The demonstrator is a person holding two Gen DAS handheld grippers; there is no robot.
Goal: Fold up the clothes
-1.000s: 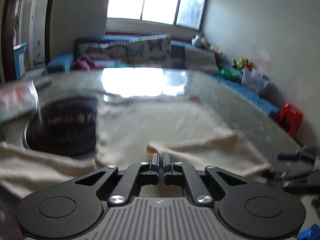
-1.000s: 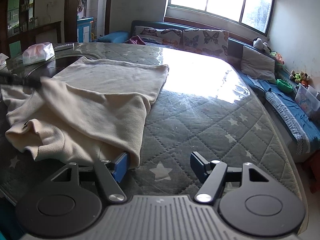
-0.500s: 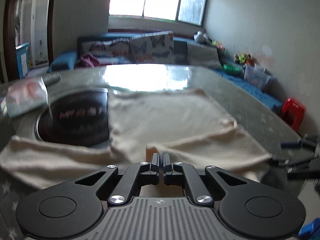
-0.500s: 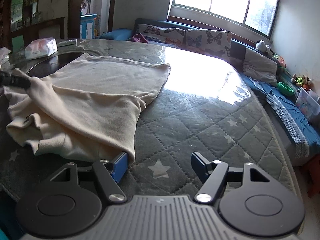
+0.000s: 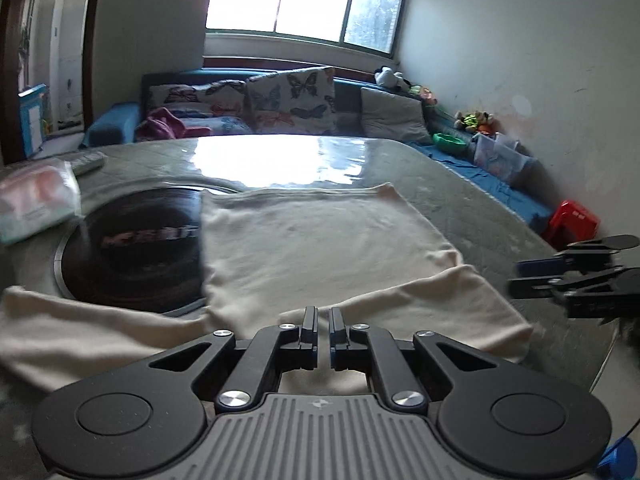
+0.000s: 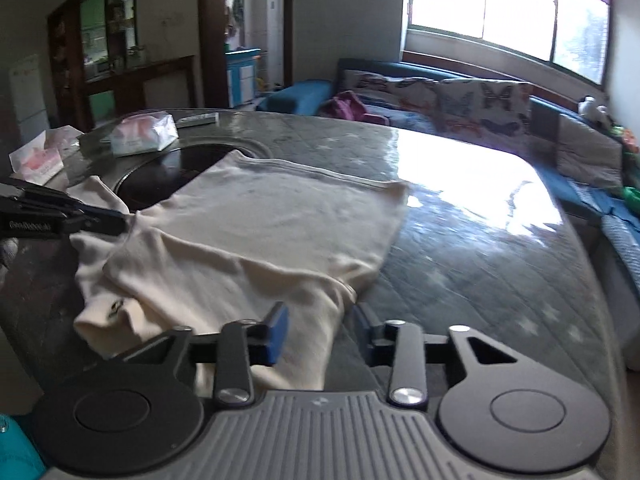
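Cream knit sweater (image 6: 280, 224) lies spread for folding — left gripper (image 5: 323, 316) nearly closed at its near fold, grip uncertain; right gripper (image 6: 324, 320) gapes, straddling the near sleeve.

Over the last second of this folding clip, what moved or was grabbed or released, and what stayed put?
The left gripper, clamped on the cream shirt a second ago, has parted its jaws slightly; fabric lies right there, so a release isn't certain. The right gripper swung left over the folded sleeve, jaws open throughout. The shirt's body stayed flat on the table.
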